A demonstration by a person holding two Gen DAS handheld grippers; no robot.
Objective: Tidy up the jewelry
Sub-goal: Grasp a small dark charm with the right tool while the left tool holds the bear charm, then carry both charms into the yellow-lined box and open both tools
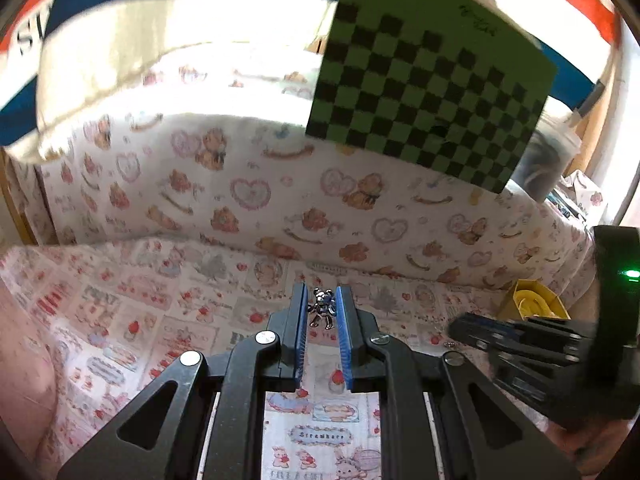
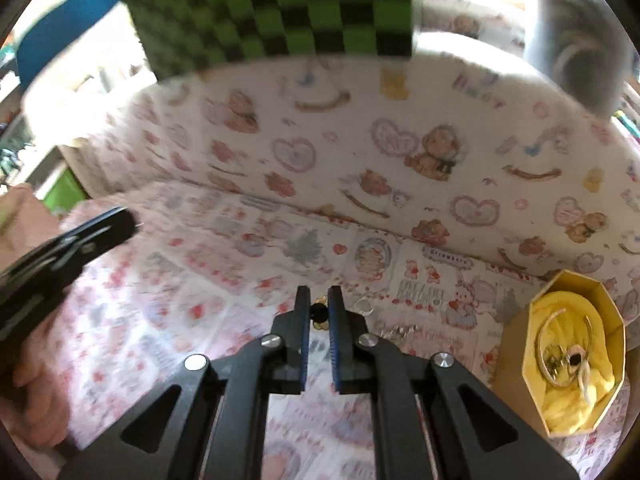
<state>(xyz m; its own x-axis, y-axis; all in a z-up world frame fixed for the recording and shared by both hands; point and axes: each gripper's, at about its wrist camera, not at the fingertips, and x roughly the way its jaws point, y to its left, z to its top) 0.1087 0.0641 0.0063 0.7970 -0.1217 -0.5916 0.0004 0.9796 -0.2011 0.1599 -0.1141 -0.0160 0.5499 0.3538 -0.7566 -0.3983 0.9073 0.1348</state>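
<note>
My left gripper (image 1: 322, 300) is shut on a small silver bear charm (image 1: 322, 306) and holds it above the patterned cloth (image 1: 160, 300). My right gripper (image 2: 319, 300) is shut on a small gold and black piece of jewelry (image 2: 319, 313), low over the cloth. A yellow octagonal jewelry box (image 2: 576, 352) lined with yellow fabric stands at the right and holds rings and a bangle; it also shows in the left wrist view (image 1: 532, 300). The right gripper appears at the right of the left wrist view (image 1: 520, 340), and the left gripper at the left of the right wrist view (image 2: 60, 256).
Loose silver pieces (image 2: 396, 330) and a clear ring (image 2: 366, 306) lie on the cloth just right of my right gripper. A cloth-covered raised back (image 1: 280, 192) runs behind. A green and black checkerboard card (image 1: 432, 92) stands above it. A dark container (image 1: 548, 160) sits at the far right.
</note>
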